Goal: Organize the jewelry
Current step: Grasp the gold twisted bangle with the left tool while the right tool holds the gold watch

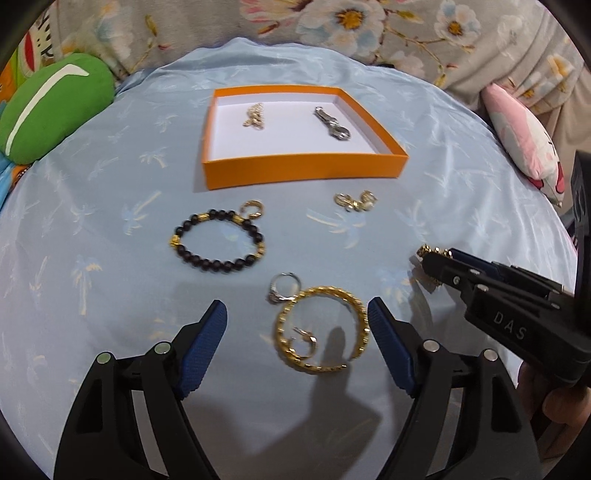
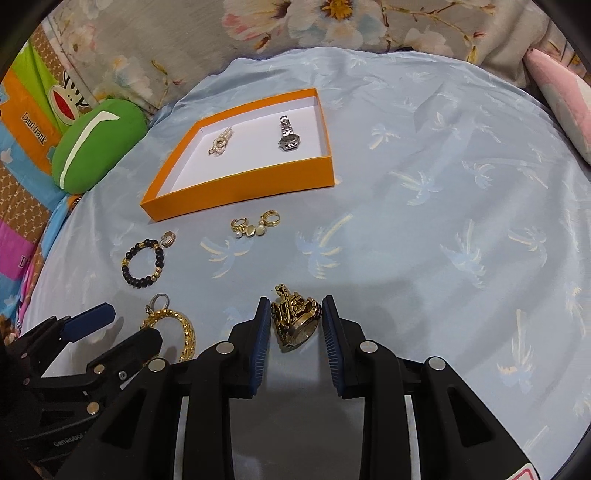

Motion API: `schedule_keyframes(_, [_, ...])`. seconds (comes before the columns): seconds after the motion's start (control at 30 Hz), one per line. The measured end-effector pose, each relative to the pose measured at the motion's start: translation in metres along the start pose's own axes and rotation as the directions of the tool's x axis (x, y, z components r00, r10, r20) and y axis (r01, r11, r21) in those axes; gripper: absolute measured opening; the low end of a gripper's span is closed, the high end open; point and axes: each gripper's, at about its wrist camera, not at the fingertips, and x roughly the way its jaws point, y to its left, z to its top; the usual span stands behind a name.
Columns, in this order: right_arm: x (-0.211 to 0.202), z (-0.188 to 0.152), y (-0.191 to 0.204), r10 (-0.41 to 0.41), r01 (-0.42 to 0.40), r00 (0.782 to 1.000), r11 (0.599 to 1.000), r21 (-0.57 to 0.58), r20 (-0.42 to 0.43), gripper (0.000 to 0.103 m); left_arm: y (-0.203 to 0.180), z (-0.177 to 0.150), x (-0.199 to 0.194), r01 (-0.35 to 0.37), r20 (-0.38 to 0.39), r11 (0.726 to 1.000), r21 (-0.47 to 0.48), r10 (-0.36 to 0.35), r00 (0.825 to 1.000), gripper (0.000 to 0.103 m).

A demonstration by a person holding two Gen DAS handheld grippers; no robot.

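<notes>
An orange box [image 1: 303,168] [image 2: 240,192] holds a gold pearl piece [image 1: 254,116] [image 2: 221,142] and a silver watch [image 1: 331,123] [image 2: 288,134]. On the blue cloth lie a black bead bracelet [image 1: 218,240] [image 2: 144,264], gold earrings [image 1: 356,201] [image 2: 255,223], a gold bangle [image 1: 323,330] [image 2: 177,328] and a silver ring [image 1: 282,288] [image 2: 159,301]. My left gripper [image 1: 297,336] is open, its fingers either side of the bangle. My right gripper [image 2: 291,325] has its pads against a gold watch [image 2: 295,319], which rests on the cloth.
A green cushion [image 1: 51,107] [image 2: 96,144] lies at the left, a pink cushion [image 1: 524,136] at the right. Floral fabric [image 1: 332,29] runs along the back. A small gold ring [image 1: 253,208] touches the bead bracelet, and a small hoop [image 1: 304,338] lies inside the bangle.
</notes>
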Motion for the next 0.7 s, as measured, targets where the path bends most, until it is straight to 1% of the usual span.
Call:
schedule_keyframes(0.13, [-0.005,-0.001,-0.010,-0.005,0.005,1.000,1.000,0.018,0.008,0.027,-0.013,-0.003,0.006,-0.011,-0.003,1.000,0.023,0.011,1.000,0.076])
schedule_keyframes(0.23, [-0.006,-0.002,-0.011,-0.002,0.001,1.000,1.000,0.016,0.011,0.027,-0.018,-0.005,0.013,-0.021,-0.020,0.999,0.030,0.022,1.000,0.075])
schedule_keyframes(0.3, [-0.006,-0.003,-0.011,0.006,-0.006,1.000,1.000,0.016,0.012,0.027,-0.018,-0.007,0.018,-0.029,-0.030,0.999,0.025,0.030,0.999,0.072])
schedule_keyframes(0.4, [-0.007,-0.004,-0.012,0.012,-0.012,1.000,1.000,0.015,0.012,0.027,-0.020,-0.008,0.018,-0.055,-0.011,0.998,0.040,0.056,0.998,0.064])
schedule_keyframes(0.43, [-0.007,-0.004,-0.012,0.014,-0.014,1.000,1.000,0.016,0.012,0.027,-0.020,-0.008,0.017,-0.059,-0.006,0.998,0.037,0.059,0.998,0.058])
schedule_keyframes(0.47, [-0.007,-0.004,-0.013,0.015,-0.016,1.000,1.000,0.017,0.012,0.027,-0.019,-0.008,0.016,-0.052,-0.003,0.998,0.037,0.053,0.999,0.056])
schedule_keyframes(0.6, [-0.008,-0.004,-0.012,0.021,-0.021,1.000,1.000,0.016,0.016,0.027,-0.017,-0.007,0.013,-0.004,-0.013,1.000,0.023,0.004,1.000,0.055])
schedule_keyframes(0.7, [-0.009,-0.004,-0.011,0.024,-0.024,1.000,1.000,0.015,0.020,0.027,-0.020,-0.007,0.007,0.012,-0.004,0.999,0.032,-0.012,1.000,0.055])
